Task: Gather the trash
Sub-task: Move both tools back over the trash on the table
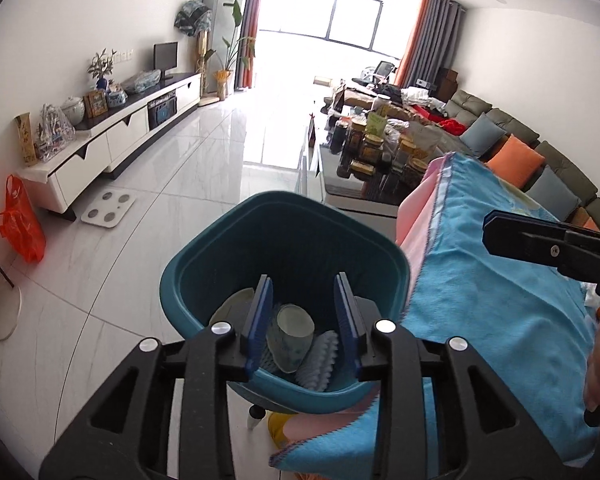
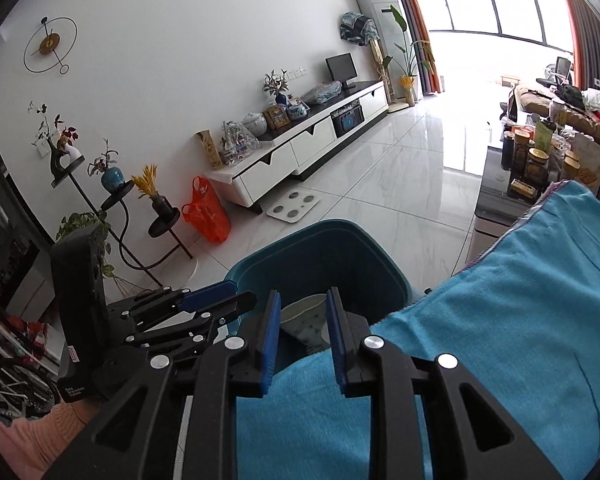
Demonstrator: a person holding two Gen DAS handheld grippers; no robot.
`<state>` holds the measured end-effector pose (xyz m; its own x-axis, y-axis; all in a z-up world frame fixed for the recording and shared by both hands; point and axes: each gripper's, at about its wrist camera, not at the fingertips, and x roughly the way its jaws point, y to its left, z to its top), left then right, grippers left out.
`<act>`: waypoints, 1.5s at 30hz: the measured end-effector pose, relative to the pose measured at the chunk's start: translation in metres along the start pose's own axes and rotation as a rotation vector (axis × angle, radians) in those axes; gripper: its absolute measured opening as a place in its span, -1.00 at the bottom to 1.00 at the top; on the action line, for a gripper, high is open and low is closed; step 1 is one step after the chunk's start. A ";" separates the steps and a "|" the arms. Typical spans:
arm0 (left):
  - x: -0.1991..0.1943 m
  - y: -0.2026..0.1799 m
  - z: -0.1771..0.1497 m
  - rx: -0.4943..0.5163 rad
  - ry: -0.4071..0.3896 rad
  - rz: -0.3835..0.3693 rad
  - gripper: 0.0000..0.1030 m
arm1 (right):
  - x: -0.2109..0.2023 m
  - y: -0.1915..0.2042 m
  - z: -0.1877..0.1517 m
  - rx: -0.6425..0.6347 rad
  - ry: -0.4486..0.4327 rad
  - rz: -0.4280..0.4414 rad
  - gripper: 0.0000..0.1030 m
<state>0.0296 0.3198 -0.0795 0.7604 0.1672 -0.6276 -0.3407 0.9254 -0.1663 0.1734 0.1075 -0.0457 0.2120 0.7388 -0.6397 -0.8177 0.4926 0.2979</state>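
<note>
A teal trash bin (image 1: 228,240) stands on the floor beside a table draped in a blue towel (image 1: 500,280). Inside it lie a paper cup (image 1: 292,332), white foam netting (image 1: 320,360) and a pale disc-shaped piece (image 1: 232,304). My left gripper (image 1: 304,312) hangs open and empty just above the bin's mouth. My right gripper (image 2: 303,328) is open and empty over the towel's edge, pointing at the bin (image 2: 320,248); the cup (image 2: 304,316) shows between its fingers. The left gripper (image 2: 216,300) is at the bin's left rim there.
A white TV cabinet (image 1: 112,140) runs along the left wall, with an orange plastic bag (image 1: 20,224) and a white bathroom scale (image 1: 108,208) on the tile floor. A cluttered coffee table (image 1: 380,152) and grey sofa (image 1: 540,160) lie beyond. A plant stand (image 2: 112,200) is at left.
</note>
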 end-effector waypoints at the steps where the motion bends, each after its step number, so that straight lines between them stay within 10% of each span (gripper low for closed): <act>1: -0.008 -0.008 0.001 0.019 -0.020 -0.013 -0.26 | -0.011 -0.001 -0.003 -0.001 -0.018 -0.010 -0.36; 20: -0.056 -0.235 -0.038 0.408 -0.013 -0.505 0.04 | -0.210 -0.075 -0.111 0.196 -0.241 -0.353 -0.12; 45: -0.049 -0.354 -0.079 0.598 0.130 -0.744 0.05 | -0.328 -0.152 -0.220 0.477 -0.335 -0.643 -0.12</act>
<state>0.0691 -0.0428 -0.0501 0.5884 -0.5379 -0.6037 0.5694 0.8058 -0.1629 0.1103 -0.3108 -0.0370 0.7638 0.3108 -0.5657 -0.1894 0.9458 0.2638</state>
